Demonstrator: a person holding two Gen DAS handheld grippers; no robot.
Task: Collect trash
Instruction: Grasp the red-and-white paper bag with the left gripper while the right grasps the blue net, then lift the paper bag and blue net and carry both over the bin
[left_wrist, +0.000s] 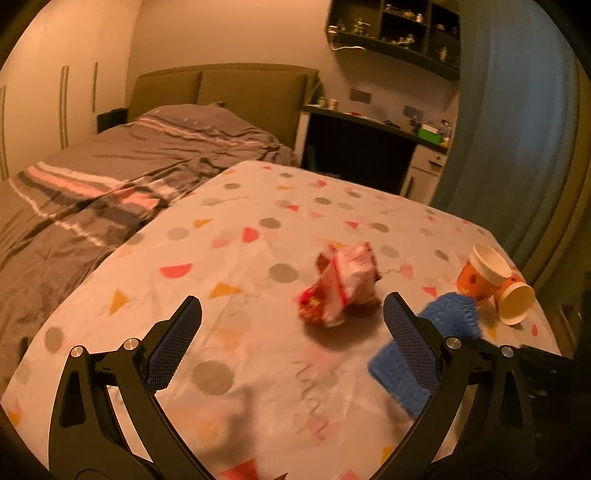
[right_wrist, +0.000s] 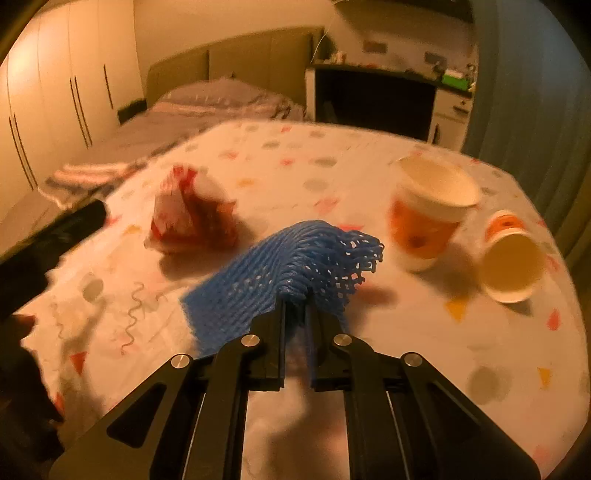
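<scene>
net (right_wrist: 288, 269): blue foam mesh, matt. wrapper (left_wrist: 341, 282): crinkled glossy plastic. cups (right_wrist: 430, 218): paper. tablecloth (left_wrist: 240, 266): matt cloth.

The net (right_wrist: 295, 269) hides the tips of the right gripper (right_wrist: 295, 306), and its near end is hidden behind that gripper's body. In the left wrist view, the left gripper's right finger (left_wrist: 410, 343) covers part of the net. Both cups (right_wrist: 432, 218) beside the net are smeared by blur, their print unreadable. The wrapper (right_wrist: 192, 218) beyond the net is blurred too. Shelf figures (left_wrist: 402, 26) far behind are too small to tell.
</scene>
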